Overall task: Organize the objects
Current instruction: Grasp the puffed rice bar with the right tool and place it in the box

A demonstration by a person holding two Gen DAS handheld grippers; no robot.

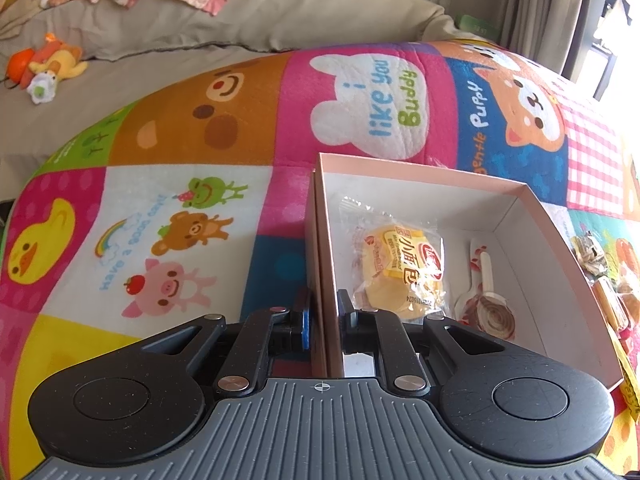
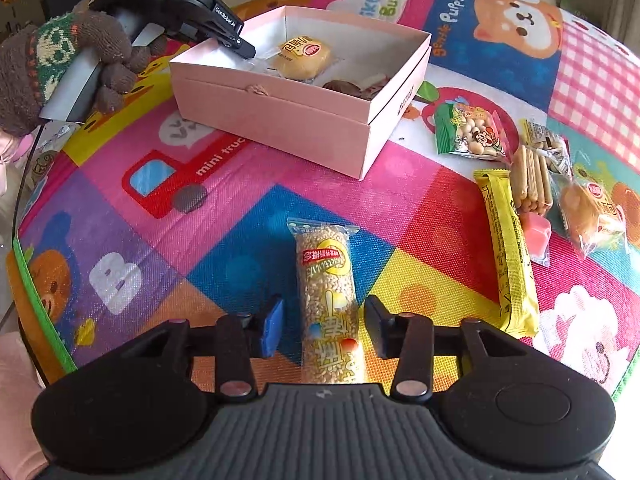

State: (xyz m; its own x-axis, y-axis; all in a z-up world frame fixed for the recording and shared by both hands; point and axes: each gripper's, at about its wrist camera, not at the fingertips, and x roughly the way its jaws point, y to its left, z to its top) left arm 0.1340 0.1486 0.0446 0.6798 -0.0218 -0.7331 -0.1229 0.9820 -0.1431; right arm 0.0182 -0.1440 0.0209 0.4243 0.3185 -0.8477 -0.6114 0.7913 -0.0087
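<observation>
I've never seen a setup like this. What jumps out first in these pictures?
Probably the bright cartoon play mat covering everything. On it sits an open pink box holding a wrapped bun, its wall pinched by the left gripper. Nearer, the right gripper straddles a puffed rice bar, jaws open.

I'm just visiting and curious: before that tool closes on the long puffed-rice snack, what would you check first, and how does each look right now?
1. Right tool open wide enough: ok, fingers stand apart.
2. Rice snack bar lies between the fingers: ok.
3. Fingers touching the wrapper: cannot tell.
4. Pink box steadied: ok, left tool is shut on its wall.
5. Room in the box: ok, only a small bread pack and a lollipop inside.
6. Path to the box: ok, bare mat between.
</observation>
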